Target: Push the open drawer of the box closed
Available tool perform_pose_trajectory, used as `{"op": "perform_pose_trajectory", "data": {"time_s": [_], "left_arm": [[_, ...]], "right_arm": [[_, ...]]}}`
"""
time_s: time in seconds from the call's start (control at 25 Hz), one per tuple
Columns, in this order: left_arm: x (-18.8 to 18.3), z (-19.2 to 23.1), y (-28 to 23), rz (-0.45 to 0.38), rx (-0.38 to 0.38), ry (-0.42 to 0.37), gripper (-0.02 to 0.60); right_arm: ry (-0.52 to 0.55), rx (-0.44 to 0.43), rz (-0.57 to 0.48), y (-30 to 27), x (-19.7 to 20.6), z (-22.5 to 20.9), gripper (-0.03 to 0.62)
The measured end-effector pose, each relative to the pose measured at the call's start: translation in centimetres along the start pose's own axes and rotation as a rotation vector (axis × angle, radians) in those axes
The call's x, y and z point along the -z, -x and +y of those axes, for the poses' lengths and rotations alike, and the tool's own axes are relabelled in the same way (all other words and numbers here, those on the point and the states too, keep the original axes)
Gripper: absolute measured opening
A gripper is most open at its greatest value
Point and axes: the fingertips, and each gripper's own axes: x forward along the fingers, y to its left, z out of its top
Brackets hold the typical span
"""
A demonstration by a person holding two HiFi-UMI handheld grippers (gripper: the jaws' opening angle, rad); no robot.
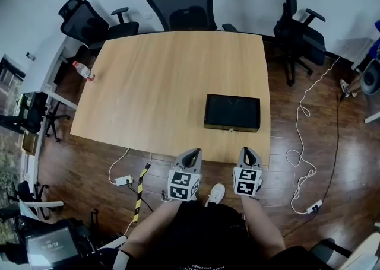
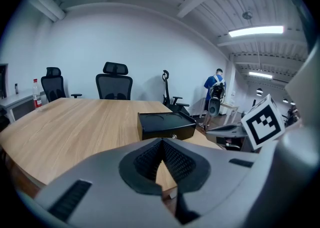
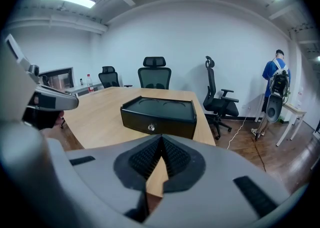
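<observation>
Box point(image 1: 232, 112), black, rectangular, matte, set on pale wood-grain table point(image 1: 154, 85); small round metal knob point(image 3: 151, 128) on front. Grey plastic left gripper point(image 1: 191, 155) and right gripper point(image 1: 249, 153): ribbed pads pressed together, nothing held.

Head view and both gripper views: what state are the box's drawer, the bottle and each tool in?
Black rectangular box's drawer: closed, front flush with the box.
Clear plastic bottle with red label: standing upright on the table's far corner.
Left tool: shut, empty.
Right tool: shut, empty.
</observation>
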Motion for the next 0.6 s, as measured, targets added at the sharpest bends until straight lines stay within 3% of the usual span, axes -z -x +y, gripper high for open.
{"op": "perform_pose_trajectory", "data": {"time_s": [0.36,0.6], "left_arm": [[0.2,-1.9,1.7,-0.017,-0.009,-0.035,-0.003],[2.0,-1.0,4.2,-0.009,-0.011,-0.007,-0.003]], "right_arm": [[0.023,-0.054,-0.023,1.5,0.8,1.9,0.005],[0.019,-0.045,-0.011,3.1,1.7,3.7,0.005]]}}
